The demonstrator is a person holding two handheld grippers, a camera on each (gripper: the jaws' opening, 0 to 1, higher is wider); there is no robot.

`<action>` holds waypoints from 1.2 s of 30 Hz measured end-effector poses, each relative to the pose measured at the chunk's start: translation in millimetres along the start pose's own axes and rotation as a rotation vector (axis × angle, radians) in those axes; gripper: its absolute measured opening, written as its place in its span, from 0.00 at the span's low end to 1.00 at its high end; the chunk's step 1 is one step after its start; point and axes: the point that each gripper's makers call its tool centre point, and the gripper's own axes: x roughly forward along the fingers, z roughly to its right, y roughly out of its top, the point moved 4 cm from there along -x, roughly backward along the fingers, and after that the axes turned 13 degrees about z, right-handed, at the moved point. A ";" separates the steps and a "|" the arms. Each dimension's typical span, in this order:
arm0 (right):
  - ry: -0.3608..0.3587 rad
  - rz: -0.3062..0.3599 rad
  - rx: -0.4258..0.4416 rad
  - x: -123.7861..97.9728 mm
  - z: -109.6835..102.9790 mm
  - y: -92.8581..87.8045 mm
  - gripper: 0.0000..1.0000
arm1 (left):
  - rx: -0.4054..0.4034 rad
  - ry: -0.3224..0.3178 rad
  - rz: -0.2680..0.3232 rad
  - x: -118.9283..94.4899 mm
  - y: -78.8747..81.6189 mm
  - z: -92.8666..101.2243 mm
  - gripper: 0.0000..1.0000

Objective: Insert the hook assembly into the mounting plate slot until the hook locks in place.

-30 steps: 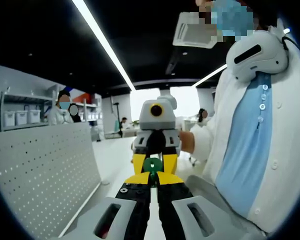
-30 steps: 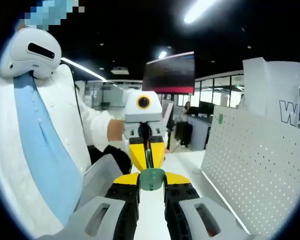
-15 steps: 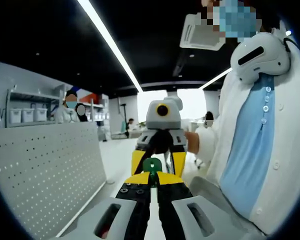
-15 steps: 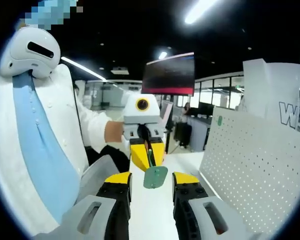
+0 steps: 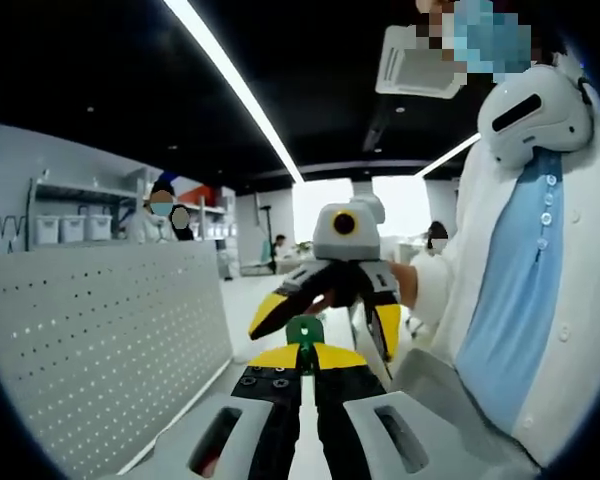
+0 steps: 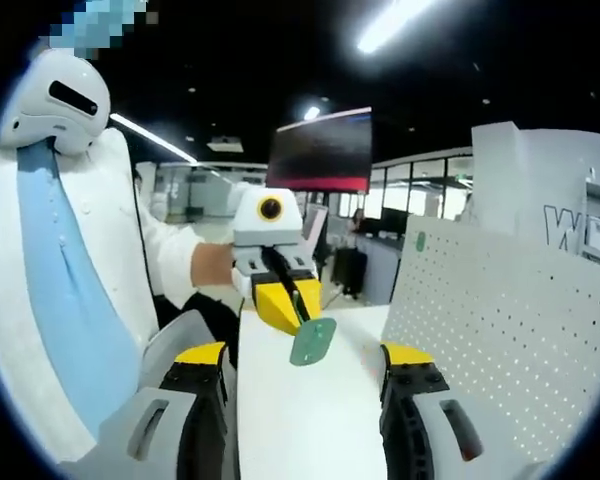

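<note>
Now, left gripper view: my left tongs (image 5: 302,362) are pinched tight on the green hook assembly (image 5: 304,330), held up off the white tabletop (image 5: 242,300). Opposite, right tongs (image 5: 325,310) are spread wide, nothing in them. White pegboard (image 5: 100,340) stands alongside.

Right gripper view: right tongs (image 6: 305,372) wide apart, empty. Left tongs (image 6: 288,303) grip the hook assembly (image 6: 312,341) w/ its green plate hanging free, near pegboard (image 6: 500,330).

The right hand-held gripper (image 6: 305,375) stands with jaws wide apart over the white worktop (image 6: 300,420). Opposite, the left hand-held gripper (image 6: 298,315) pinches the green hook assembly (image 6: 312,341) (tilted), beside the white pegboard (image 6: 500,340).
</note>
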 end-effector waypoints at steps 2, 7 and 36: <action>-0.012 0.004 0.007 -0.9 1.0 -0.1 0.68 | -0.005 0.015 0.003 -0.9 -0.1 -2.4 0.03; -0.048 0.011 0.006 -3.2 2.9 -0.3 0.74 | -0.009 0.070 -0.001 -4.7 -2.2 -8.7 0.03; -0.156 0.028 -0.021 -18.2 16.4 11.6 0.80 | 0.199 0.830 0.036 -84.2 28.6 -121.4 0.03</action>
